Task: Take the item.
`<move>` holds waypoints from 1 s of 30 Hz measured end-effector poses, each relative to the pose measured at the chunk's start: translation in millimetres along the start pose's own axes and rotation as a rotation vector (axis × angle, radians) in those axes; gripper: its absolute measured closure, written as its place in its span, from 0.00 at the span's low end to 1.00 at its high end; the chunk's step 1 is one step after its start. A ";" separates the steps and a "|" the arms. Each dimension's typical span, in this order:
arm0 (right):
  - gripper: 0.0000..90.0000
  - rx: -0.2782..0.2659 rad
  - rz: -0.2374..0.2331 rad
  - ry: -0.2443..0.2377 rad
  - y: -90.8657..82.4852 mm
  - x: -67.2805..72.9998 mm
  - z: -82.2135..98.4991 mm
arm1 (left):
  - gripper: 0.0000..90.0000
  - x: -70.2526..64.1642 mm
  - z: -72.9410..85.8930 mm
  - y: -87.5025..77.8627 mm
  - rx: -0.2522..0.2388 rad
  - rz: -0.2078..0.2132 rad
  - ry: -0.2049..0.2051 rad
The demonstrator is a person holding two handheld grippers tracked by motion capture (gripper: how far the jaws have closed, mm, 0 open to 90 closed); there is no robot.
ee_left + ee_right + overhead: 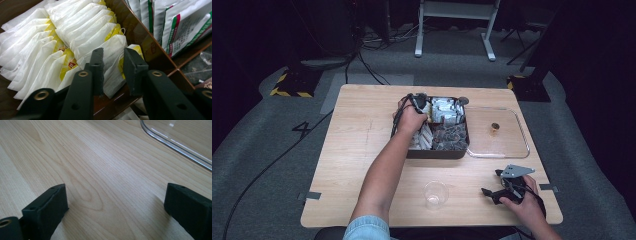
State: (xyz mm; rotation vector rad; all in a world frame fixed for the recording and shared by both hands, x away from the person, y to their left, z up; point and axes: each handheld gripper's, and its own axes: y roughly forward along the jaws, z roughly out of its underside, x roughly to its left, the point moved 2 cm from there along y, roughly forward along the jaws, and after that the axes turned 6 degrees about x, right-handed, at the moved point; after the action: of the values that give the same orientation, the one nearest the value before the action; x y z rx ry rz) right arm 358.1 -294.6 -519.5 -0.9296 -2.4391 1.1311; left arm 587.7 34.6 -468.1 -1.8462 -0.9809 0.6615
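A dark compartment box [437,154] stands at the table's far middle. Its near-left compartment holds a row of white tea bags [75,30] with yellow tags. My left gripper [113,53] reaches into that row, seen from above at the box's left side [418,101]. One upright tea bag [112,47] at the row's end stands between its jaws, which are partly closed. I see no pad pressing on it. My right gripper [491,182] rests near the table's front right, jaws wide open over bare wood [116,197], holding nothing.
A clear plastic cup [435,194] stands near the front edge, between my forearms. A clear tray [498,151] lies right of the box with a small brown object [495,129] on it. White and green packets [175,25] fill the neighbouring compartment. Dark sachets [451,136] fill another.
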 end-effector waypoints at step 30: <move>0.06 0.000 0.000 0.000 0.0 0.0 0.0 | 1.00 7.2 -8.1 -41.4 -0.105 0.023 0.043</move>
State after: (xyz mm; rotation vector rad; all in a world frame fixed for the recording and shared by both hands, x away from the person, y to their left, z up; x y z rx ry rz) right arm 358.1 -294.6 -519.5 -0.9298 -2.4391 1.1312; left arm 583.3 47.9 -427.7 -1.9588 -0.9837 0.5911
